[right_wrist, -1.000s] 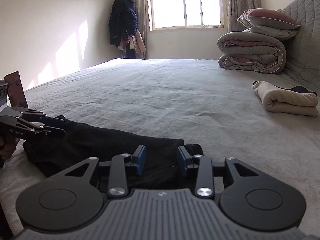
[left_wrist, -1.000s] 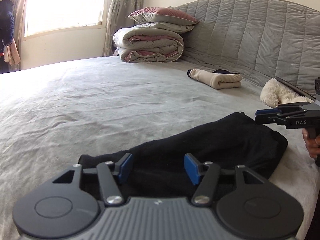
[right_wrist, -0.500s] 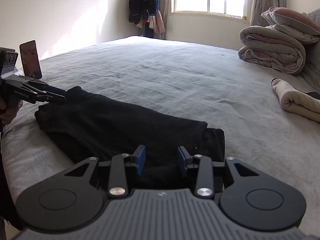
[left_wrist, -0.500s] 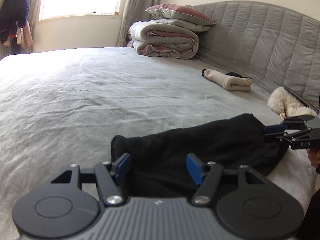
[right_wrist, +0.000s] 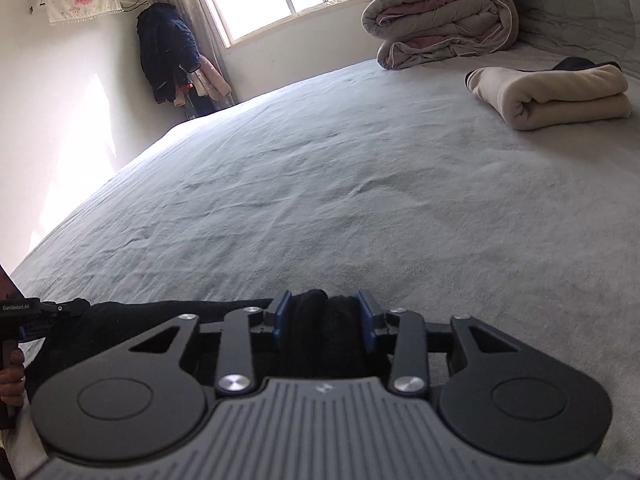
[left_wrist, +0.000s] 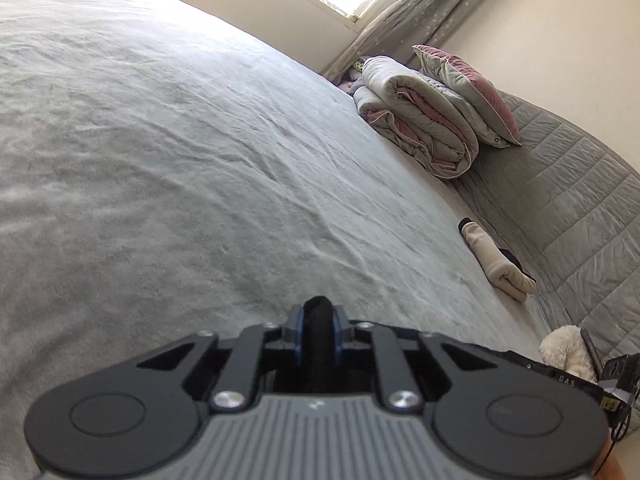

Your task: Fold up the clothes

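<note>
A black garment lies along the near edge of the grey bed. My left gripper is shut on a fold of the black garment at its left end. My right gripper is shut on a thick bunch of the same garment at its right end. In the right wrist view the left gripper shows at the far left, on the cloth. In the left wrist view the right gripper shows at the lower right.
A folded cream garment lies near the grey quilted headboard. A rolled duvet with a pillow on it sits at the bed's far corner. A white fluffy item lies by the right gripper. Coats hang in the corner.
Both grippers have dropped onto the black garment and shut on its two ends; they were open above it before. Both cameras now tilt and sit lower over the bed.
</note>
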